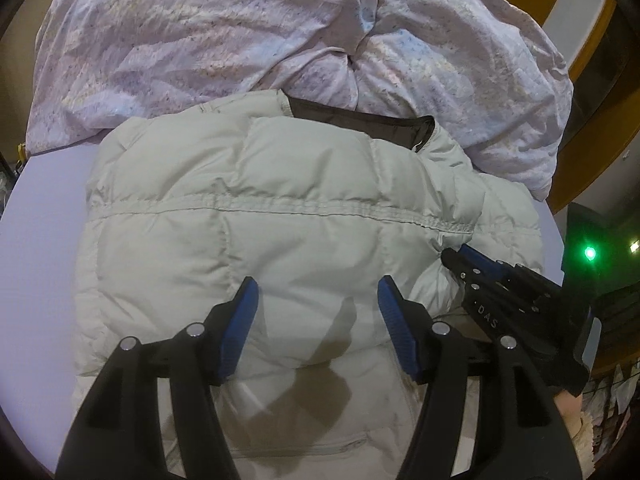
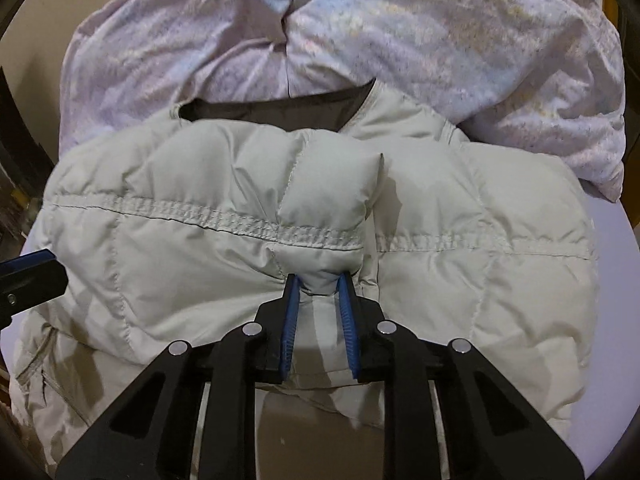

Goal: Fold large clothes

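Where your left wrist camera looks down, the pale grey puffer jacket (image 1: 280,216) fills the middle of the frame, lying on a lilac table (image 1: 44,248). Your left gripper (image 1: 318,312) hangs over the jacket's lower centre with its blue pads (image 1: 240,328) spread wide and nothing between them, so it is released. At the right edge, your right gripper (image 1: 452,254) reaches in and meets the jacket's side fold. A crumpled lilac-patterned duvet (image 1: 240,36) lies across the top of the frame, behind the jacket's dark collar lining (image 1: 360,120).

Through your right wrist camera, the jacket (image 2: 460,240) spreads across the whole centre, its stitched seam (image 2: 200,216) running left to right. Your right gripper (image 2: 319,282) is clenched on a puffed fold of the jacket just below that seam, both blue pads (image 2: 291,312) pressing the bunched fabric. Part of your left gripper (image 2: 28,280) shows at the left edge, and the duvet (image 2: 440,28) sits along the top.
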`<state>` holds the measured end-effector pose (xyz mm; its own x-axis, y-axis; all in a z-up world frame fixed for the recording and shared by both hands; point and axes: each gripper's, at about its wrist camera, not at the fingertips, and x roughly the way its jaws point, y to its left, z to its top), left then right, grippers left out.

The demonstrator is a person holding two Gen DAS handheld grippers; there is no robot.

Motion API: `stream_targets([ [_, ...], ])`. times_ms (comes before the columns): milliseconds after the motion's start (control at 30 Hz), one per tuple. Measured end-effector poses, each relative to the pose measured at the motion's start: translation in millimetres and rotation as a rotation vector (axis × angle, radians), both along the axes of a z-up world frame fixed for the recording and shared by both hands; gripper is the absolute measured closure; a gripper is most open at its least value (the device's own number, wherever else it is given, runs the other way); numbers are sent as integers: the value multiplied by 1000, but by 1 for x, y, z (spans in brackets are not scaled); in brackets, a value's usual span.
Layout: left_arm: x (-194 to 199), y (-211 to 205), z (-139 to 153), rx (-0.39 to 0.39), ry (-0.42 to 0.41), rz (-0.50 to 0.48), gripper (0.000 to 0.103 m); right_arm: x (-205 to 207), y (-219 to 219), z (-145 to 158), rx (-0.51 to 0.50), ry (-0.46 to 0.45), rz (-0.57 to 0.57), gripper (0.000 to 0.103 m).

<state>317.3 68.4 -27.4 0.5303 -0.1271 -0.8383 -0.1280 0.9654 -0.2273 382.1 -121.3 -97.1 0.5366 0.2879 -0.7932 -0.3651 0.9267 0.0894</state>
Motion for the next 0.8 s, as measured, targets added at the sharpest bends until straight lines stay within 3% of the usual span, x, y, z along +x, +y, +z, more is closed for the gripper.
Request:
stream_targets([
  [333, 3, 2, -7, 9, 10, -8, 41, 14, -2, -9, 21, 66, -17, 81],
  [500, -4, 4, -6, 43, 7, -9, 31, 18, -10, -6, 84, 104, -4, 77],
  [567, -11, 9, -3, 66, 0, 0, 23, 15, -19, -2, 138, 130, 10, 69],
  [600, -13, 12, -3, 68, 0, 2, 23, 12, -26, 1, 181, 151, 24, 58],
  [633, -17, 16, -2, 69, 2, 3, 22, 7, -31, 5, 196, 159, 27, 37],
  [667, -19, 20, -2, 68, 4, 4, 21, 2, -38, 9, 185, 160, 13, 27],
  [800, -39, 37, -4, 53, 33, 8, 21, -20, -59, 22, 173, 160, 35, 24],
])
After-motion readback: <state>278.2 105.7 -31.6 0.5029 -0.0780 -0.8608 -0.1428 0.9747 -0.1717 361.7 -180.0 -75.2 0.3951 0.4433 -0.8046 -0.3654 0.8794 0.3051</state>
